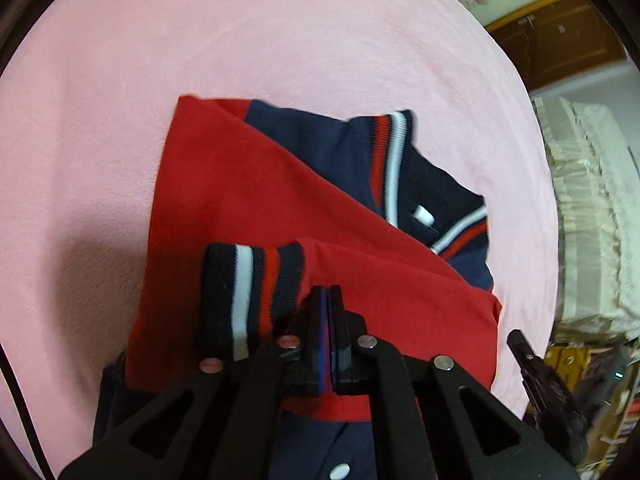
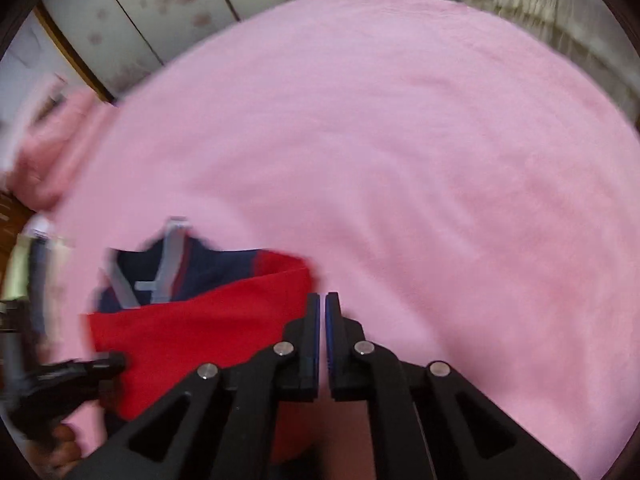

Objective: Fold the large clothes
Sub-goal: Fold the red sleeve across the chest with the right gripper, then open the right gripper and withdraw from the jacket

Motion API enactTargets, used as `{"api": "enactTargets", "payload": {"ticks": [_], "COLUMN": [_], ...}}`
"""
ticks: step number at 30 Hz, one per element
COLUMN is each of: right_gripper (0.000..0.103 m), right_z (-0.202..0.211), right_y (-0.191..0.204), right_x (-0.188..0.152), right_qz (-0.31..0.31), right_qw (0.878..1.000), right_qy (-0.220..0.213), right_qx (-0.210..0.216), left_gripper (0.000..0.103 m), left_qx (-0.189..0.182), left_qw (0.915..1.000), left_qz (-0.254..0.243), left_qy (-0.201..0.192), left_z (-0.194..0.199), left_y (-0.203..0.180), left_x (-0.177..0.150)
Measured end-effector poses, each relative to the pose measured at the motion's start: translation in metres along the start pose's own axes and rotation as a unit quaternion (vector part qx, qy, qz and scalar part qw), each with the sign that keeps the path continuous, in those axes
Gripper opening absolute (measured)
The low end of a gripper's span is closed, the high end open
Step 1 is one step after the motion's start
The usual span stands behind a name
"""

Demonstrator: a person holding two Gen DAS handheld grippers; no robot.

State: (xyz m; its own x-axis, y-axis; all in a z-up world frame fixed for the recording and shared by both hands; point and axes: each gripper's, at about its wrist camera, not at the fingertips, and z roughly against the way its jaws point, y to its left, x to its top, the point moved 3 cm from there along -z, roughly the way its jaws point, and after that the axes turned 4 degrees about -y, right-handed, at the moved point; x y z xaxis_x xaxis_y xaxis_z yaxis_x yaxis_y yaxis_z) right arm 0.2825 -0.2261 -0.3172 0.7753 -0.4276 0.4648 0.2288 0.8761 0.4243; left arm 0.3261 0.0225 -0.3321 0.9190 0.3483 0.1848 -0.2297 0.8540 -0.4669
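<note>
1. On the pink blanket (image 1: 280,40) the jacket (image 1: 248,184) is seen lying, partly folded.
2. Red fabric seems pinched by the closed left gripper (image 1: 329,300); the closed right gripper (image 2: 322,308) is empty.
3. Next, the pinched fold likely needs carrying across.

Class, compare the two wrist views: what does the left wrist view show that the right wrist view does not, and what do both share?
Only the left wrist view: the striped cuff lying on the red sleeve, and a white button.
Only the right wrist view: a pink bundle at the far left, and bare blanket ahead of the right tool.
Both: the red and navy jacket on the pink blanket.
</note>
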Motion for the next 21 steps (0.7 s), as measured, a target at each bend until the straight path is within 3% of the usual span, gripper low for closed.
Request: {"api": "enactTargets", "payload": {"ticks": [2,4,5,8,10,12,13,14,17,21], "right_gripper": [0.003,0.003,0.003,0.003,0.001,0.000,0.000,0.000,0.003,0.005], "right_z": [0.001,-0.005,-0.010,-0.017,-0.012,-0.010,-0.006,-0.002,0.019,0.042], "right_y": [0.023,0.040,0.047,0.045,0.024,0.006,-0.010,-0.018,-0.039,-0.036], "right_x": [-0.019,-0.039,-0.050,-0.062,-0.059,-0.052,-0.048,-0.045,-0.038,-0.042], "right_qz": [-0.003,0.009,0.024,0.038,-0.001,-0.041,-0.051,-0.056,-0.077,-0.096], "right_qw": [0.997,0.994,0.993,0.995,0.997,0.995,0.997,0.997,0.994,0.993], "right_qy": [0.027,0.057,0.073,0.081,0.066,0.070,0.062,0.054,0.023,0.007], "right_qx": [0.071,0.095,0.092,0.050,0.046,0.053,0.007,-0.009,-0.071,-0.067], "left_gripper": [0.002,0.003,0.003,0.003,0.003,0.003,0.003,0.003,0.003,0.005], "left_qx": [0.002,-0.001,0.000,0.054,0.038,0.013,0.007,0.004,0.020,0.042], "left_qw": [0.9998,0.9993,0.9991,0.9960,0.9969,0.9992,0.9994,0.9993,0.9986,0.9944], "left_qz": [-0.022,-0.037,-0.040,-0.070,-0.067,-0.026,-0.014,-0.009,-0.029,-0.086], "left_qy": [-0.001,0.009,0.014,0.013,0.016,0.026,0.031,0.037,0.039,0.044], "left_z": [0.007,0.010,0.010,0.008,0.007,0.007,0.005,0.004,0.003,0.013], "left_y": [-0.010,-0.021,-0.023,-0.018,-0.010,-0.001,0.000,0.002,-0.001,-0.015], "left_x": [-0.010,-0.020,-0.024,-0.034,-0.035,-0.032,-0.031,-0.030,-0.030,-0.035]}}
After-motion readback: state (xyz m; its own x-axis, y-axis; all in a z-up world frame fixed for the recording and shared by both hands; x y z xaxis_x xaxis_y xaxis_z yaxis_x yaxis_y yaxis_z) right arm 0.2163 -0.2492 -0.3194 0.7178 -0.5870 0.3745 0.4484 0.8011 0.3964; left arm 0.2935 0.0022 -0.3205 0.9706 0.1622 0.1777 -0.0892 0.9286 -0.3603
